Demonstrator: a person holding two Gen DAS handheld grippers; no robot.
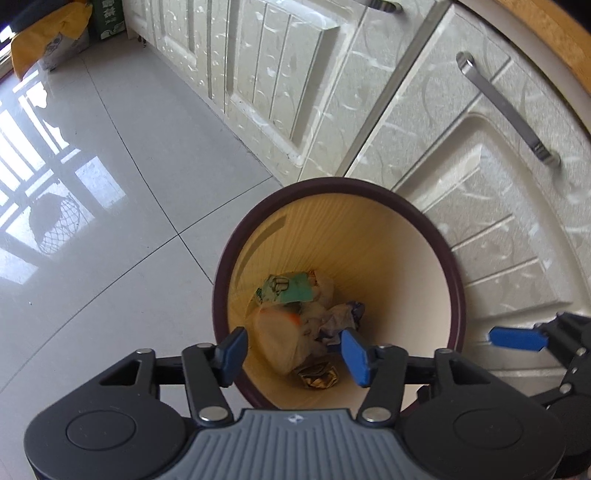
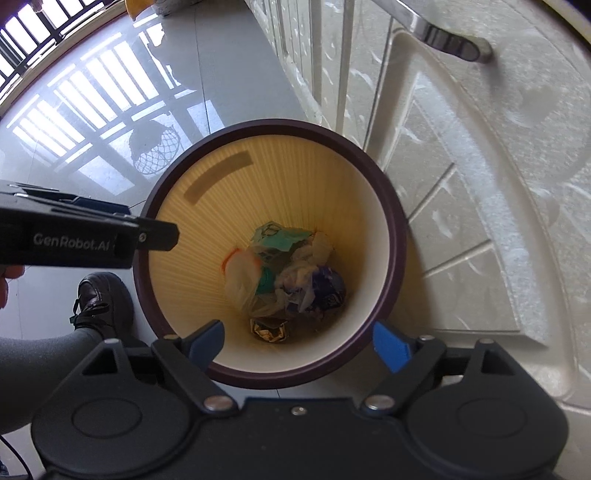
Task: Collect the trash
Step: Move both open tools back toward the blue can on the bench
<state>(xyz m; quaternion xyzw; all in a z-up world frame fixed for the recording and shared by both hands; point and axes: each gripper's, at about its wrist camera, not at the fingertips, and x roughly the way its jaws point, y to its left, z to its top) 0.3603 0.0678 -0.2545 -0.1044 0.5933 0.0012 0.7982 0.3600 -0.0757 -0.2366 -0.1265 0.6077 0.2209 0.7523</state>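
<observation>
A round trash bin with a dark maroon rim (image 1: 406, 201) and a cream ribbed inside stands on the floor against the cabinets; it also shows in the right wrist view (image 2: 397, 221). Trash lies at its bottom: a green wrapper (image 1: 291, 290), a pale plastic bag (image 2: 240, 284), a blue wrapper (image 2: 327, 288) and a gold foil wrapper (image 1: 319, 376). My left gripper (image 1: 295, 350) is open and empty above the bin's near rim. My right gripper (image 2: 299, 345) is open and empty above the bin's near rim. The left gripper's body (image 2: 85, 240) reaches over the bin's left rim.
White patterned cabinet doors (image 1: 480, 221) with metal handles (image 1: 506, 107) stand right behind the bin. Glossy grey floor tiles (image 1: 110, 221) spread to the left. A yellow bag (image 1: 48, 40) and a green box (image 1: 107, 18) sit far off. A person's black shoe (image 2: 99, 302) is left of the bin.
</observation>
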